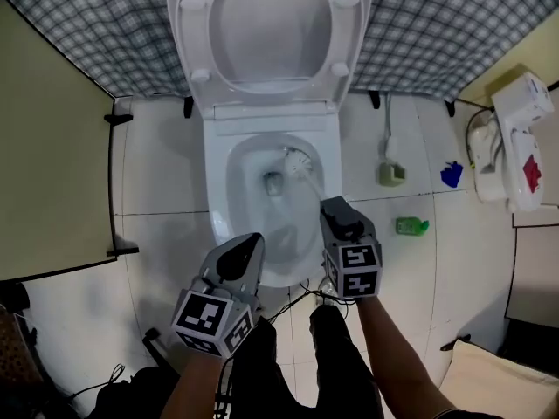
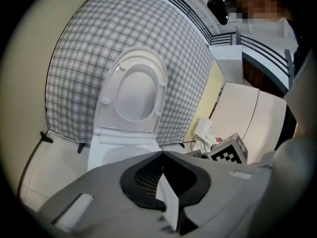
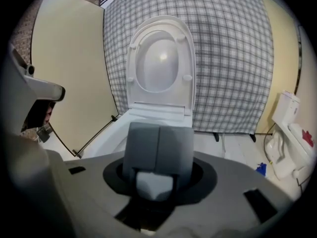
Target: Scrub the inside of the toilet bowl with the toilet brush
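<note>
Two grippers hang over the front of the toilet bowl (image 1: 217, 175). The right gripper (image 1: 335, 206) is clenched on the white handle of the toilet brush (image 1: 298, 160), whose bristle head lies inside the bowl on its far right side, just beside the drain hole. The left gripper (image 1: 251, 241) has its jaws pressed together with nothing between them and sits over the bowl's near left rim. The lid (image 1: 271, 24) stands raised against a checked cloth (image 1: 437, 33). On the floor tiles to the right lie a small green thing (image 1: 410, 226) and a blue thing (image 1: 451, 175).
</note>
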`<state>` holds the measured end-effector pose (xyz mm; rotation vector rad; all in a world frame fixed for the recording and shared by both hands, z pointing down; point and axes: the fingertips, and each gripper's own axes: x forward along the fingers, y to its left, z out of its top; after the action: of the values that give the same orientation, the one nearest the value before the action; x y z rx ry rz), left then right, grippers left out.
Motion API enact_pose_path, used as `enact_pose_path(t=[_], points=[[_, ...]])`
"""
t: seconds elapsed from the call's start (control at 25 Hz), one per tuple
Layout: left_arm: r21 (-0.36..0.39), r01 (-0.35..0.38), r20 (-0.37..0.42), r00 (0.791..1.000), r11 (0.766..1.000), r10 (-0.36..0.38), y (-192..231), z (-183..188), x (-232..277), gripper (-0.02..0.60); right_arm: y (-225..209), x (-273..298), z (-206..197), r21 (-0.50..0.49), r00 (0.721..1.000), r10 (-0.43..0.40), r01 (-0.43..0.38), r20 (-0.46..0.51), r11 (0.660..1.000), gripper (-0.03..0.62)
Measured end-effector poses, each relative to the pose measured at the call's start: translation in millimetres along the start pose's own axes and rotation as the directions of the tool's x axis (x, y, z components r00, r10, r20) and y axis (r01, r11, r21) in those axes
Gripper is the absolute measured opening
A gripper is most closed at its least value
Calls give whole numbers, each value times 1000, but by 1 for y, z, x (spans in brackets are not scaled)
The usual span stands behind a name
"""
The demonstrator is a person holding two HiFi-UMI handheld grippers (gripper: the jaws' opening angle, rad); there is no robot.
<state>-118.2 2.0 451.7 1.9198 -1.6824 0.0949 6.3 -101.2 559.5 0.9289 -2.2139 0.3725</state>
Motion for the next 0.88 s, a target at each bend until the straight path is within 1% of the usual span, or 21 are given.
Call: enact_pose_path(t=[0.16,0.32,0.64,0.76,0.88], points=[[0,13,-17,1000,1000,-13,8,-13,13,-2,-2,28,-9,-9,998,-30,30,57,999,175],[9,24,-58,998,1000,-23,15,-26,12,-2,6,42,-17,-18,996,-12,13,84,1000,175],[4,-8,-73,997,1000,8,37,-28,2,-2,34,65,-8,19,985,86,-90,147,996,175],[4,-25,-82,996,1000,25,46,-31,-2,-2,50,68,-6,12,976,152,-156,158,988,175],[-8,-42,-83,996,999,41,50,-35,-6,-2,65,69,-5,-25,963,222,-221,152,975,175]])
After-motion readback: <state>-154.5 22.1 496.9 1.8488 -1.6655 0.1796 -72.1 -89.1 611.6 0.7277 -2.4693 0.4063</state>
